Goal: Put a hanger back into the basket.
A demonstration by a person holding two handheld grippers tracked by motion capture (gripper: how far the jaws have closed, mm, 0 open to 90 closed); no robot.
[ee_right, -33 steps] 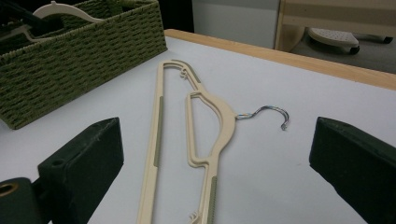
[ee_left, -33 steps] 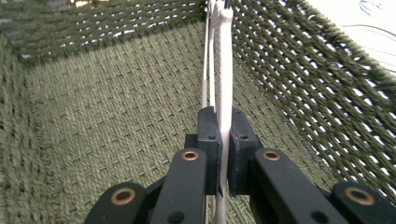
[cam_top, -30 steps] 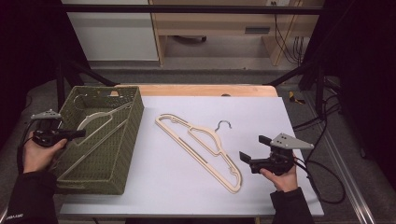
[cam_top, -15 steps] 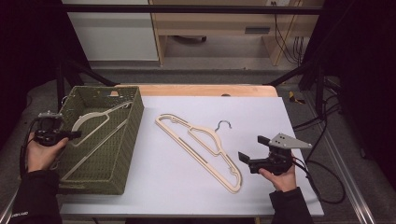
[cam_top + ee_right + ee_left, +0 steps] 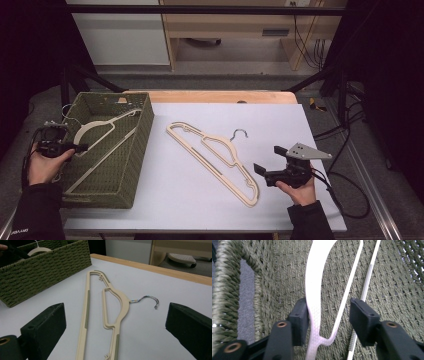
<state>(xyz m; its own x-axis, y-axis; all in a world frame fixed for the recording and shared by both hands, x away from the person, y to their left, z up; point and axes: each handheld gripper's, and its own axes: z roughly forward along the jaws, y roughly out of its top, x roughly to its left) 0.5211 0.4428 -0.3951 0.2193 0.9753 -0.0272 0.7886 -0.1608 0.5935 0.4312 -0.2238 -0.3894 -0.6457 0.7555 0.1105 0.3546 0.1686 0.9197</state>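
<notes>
L gripper (image 5: 80, 147) just opening — hanger (image 5: 314, 302) between its fingers in basket (image 5: 132, 165).

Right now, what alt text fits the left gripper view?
The left gripper, its black jaws just opened, straddles the arm of a cream plastic clothes hanger lying inside a green woven basket; one pad touches the arm, the other stands clear.
</notes>
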